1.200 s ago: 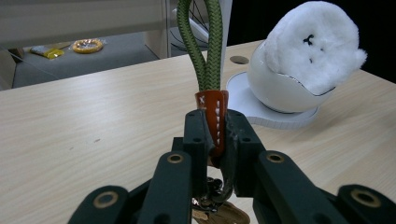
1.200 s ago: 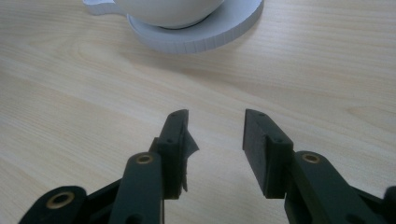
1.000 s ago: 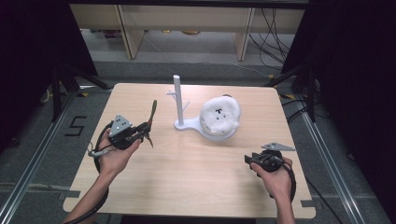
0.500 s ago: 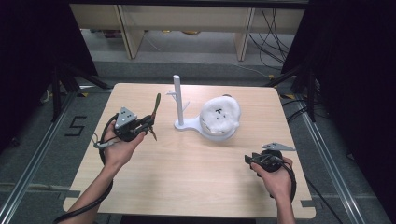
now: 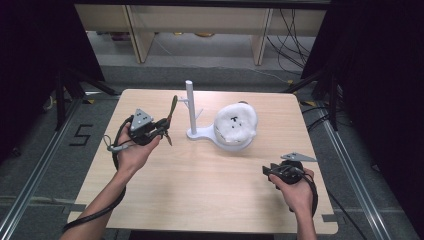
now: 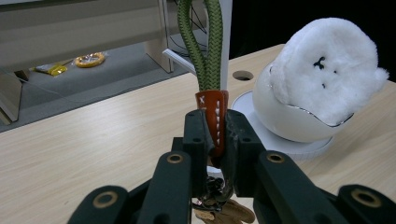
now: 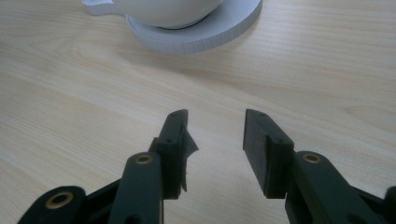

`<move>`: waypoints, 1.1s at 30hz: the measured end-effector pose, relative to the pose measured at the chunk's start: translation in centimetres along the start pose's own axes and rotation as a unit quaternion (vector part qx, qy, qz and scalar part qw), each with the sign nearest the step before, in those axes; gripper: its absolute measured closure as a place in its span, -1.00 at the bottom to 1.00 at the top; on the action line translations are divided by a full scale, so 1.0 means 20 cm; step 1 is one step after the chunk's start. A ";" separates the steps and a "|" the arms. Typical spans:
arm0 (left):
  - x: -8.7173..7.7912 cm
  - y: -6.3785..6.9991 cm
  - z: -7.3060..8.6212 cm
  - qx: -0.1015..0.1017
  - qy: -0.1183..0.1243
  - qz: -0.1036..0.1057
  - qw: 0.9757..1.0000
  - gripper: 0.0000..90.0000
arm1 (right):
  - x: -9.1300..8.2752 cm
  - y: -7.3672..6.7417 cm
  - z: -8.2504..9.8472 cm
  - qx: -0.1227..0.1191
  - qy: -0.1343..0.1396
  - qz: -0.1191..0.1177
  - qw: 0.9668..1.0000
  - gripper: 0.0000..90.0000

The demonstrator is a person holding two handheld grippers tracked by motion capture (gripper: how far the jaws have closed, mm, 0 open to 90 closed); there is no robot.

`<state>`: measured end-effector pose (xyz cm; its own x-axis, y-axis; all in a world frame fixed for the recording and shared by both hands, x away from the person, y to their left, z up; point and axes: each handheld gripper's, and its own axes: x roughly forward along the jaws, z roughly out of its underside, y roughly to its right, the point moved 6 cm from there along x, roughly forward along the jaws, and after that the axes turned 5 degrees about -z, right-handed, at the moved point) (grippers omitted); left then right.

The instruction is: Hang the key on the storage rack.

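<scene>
My left gripper (image 5: 161, 127) hovers over the table's left half, shut on the orange leather tab (image 6: 212, 116) of a green braided cord loop (image 5: 171, 111). The cord (image 6: 205, 46) stands up past the jaws, and a metal clip with small charms hangs below them. Just right of it stands a white post (image 5: 190, 102) with short pegs. Its base (image 7: 201, 39) carries a white bowl (image 6: 280, 121) holding a fluffy white plush (image 5: 236, 122) with a stitched face. My right gripper (image 5: 267, 172) rests near the front right, open, with bare wood between its jaws (image 7: 216, 128).
The wooden table (image 5: 200, 200) has a small round hole (image 6: 243, 74) behind the bowl. Beyond the far edge are cabinet legs, cables and a low shelf. Dark floor and rails flank the table.
My left hand has carried the cord loop to the right and farther from the person, closer to the white post. The right hand has stayed where it was.
</scene>
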<state>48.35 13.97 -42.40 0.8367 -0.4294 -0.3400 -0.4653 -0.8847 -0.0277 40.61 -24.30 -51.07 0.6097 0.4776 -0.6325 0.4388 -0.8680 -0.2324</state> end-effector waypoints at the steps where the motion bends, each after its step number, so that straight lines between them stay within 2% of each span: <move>1: 0.00 0.00 0.00 0.001 -0.003 -0.001 1.000 0.77 | 0.00 0.00 0.00 0.000 0.000 0.000 1.000 0.35; 5: 0.02 0.02 0.00 0.004 -0.003 0.000 1.000 0.77 | 0.00 0.00 0.00 0.004 -0.003 -0.001 1.000 0.35; 6: 0.02 0.02 0.00 0.005 -0.003 0.001 1.000 0.77 | 0.00 0.01 0.00 -0.002 -0.004 0.008 1.000 0.35; 11: 0.04 0.04 0.00 0.007 -0.008 0.004 1.000 0.77 | -0.01 0.01 0.00 0.000 -0.004 0.008 1.000 0.35; 12: 0.05 0.04 0.01 0.007 -0.009 0.005 1.000 0.77 | -0.01 0.01 0.00 -0.003 -0.008 0.015 1.000 0.35; 19: 0.07 0.06 0.01 0.008 -0.013 0.007 1.000 0.77 | -0.01 0.01 0.00 -0.001 -0.005 0.007 1.000 0.35; 21: 0.08 0.06 0.01 0.008 -0.012 0.008 1.000 0.77 | -0.02 0.01 0.00 -0.003 -0.008 0.015 1.000 0.35; 22: 0.08 0.06 0.01 0.009 -0.012 0.008 1.000 0.77 | -0.01 0.01 0.00 -0.001 -0.007 0.010 1.000 0.35; 23: 0.08 0.06 0.01 0.010 -0.014 0.007 1.000 0.77 | -0.01 -0.01 0.00 0.020 -0.007 0.001 1.000 0.35; 25: 0.09 0.07 0.01 0.009 -0.015 0.008 1.000 0.77 | -0.01 0.00 0.00 0.013 -0.006 0.004 1.000 0.35; 26: 0.09 0.07 0.02 0.008 -0.016 0.008 1.000 0.77 | -0.01 0.02 0.00 -0.016 0.000 0.010 1.000 0.35; 27: 0.10 0.07 0.02 0.007 -0.016 0.007 1.000 0.76 | -0.01 0.02 0.00 -0.016 0.000 0.010 1.000 0.35; 28: 0.11 0.07 0.02 0.003 -0.014 0.008 1.000 0.76 | -0.01 0.00 0.00 0.014 -0.006 0.004 1.000 0.34; 30: 0.11 0.07 0.03 0.008 -0.018 0.006 1.000 0.76 | -0.01 -0.01 0.01 0.019 -0.009 0.003 1.000 0.34; 33: 0.12 0.07 0.03 0.005 -0.018 0.006 1.000 0.76 | -0.01 -0.01 0.01 0.020 -0.009 0.004 1.000 0.34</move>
<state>49.52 11.75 -43.88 0.8209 -0.4323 -0.3731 -0.4772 -0.8782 -0.0324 40.30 -24.29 -50.94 0.6013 0.4684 -0.6474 0.4074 -0.8767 -0.2559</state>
